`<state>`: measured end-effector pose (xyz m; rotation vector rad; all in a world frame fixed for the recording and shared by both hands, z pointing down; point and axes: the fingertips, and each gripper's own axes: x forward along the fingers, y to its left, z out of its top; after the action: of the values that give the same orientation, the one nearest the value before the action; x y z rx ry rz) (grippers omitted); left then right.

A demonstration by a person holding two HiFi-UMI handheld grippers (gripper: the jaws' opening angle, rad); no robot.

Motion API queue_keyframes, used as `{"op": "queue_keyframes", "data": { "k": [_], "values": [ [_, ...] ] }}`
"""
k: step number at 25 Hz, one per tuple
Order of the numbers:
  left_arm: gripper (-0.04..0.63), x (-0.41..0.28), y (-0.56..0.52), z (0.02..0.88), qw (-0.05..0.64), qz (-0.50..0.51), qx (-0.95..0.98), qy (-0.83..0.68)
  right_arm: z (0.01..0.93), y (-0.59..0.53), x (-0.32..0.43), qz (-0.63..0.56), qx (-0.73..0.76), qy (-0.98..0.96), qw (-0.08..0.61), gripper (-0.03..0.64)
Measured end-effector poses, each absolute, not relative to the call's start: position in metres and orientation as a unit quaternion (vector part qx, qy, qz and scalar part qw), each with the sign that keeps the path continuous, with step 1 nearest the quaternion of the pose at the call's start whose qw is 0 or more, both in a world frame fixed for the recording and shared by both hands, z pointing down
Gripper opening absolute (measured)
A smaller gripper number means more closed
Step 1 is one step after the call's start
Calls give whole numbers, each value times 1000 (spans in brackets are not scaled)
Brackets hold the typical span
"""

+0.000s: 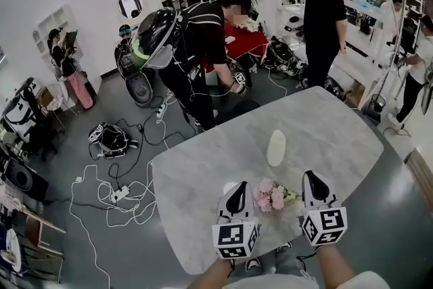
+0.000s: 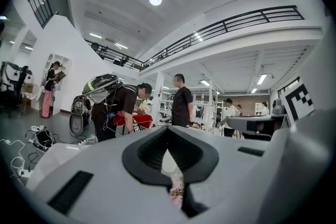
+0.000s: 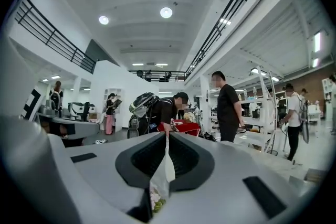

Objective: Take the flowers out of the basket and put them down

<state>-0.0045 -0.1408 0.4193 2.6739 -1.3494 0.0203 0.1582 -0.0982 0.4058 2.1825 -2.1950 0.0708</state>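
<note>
- While both point across the pale tabletop [image 1: 223,145], flowers [image 1: 270,196] sit btwn them: pink heads just beside L gripper [image 1: 237,189], leafy end touching R gripper [image 1: 313,178].
- L fingers closed tight; can't tell if anything's pinched.
- R fingers closed on flowers' leafy end, thin slit left.
- White oval thing [image 1: 276,147] on tabletop beyond flowers, apart.

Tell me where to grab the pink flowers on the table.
The flowers lie flat on the table, pink blooms toward the left and green stems toward the right tool. Grip the stems, coming in low from the right; the blooms would likely crush.
</note>
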Motion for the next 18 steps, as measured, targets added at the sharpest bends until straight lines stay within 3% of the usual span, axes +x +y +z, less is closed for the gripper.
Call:
{"op": "queue_keyframes", "data": {
  "k": [18],
  "values": [
    [5,-41,-109,424,80,15,866,-493,397,-49,175,21,724,-689,23,21]
  ]
}}
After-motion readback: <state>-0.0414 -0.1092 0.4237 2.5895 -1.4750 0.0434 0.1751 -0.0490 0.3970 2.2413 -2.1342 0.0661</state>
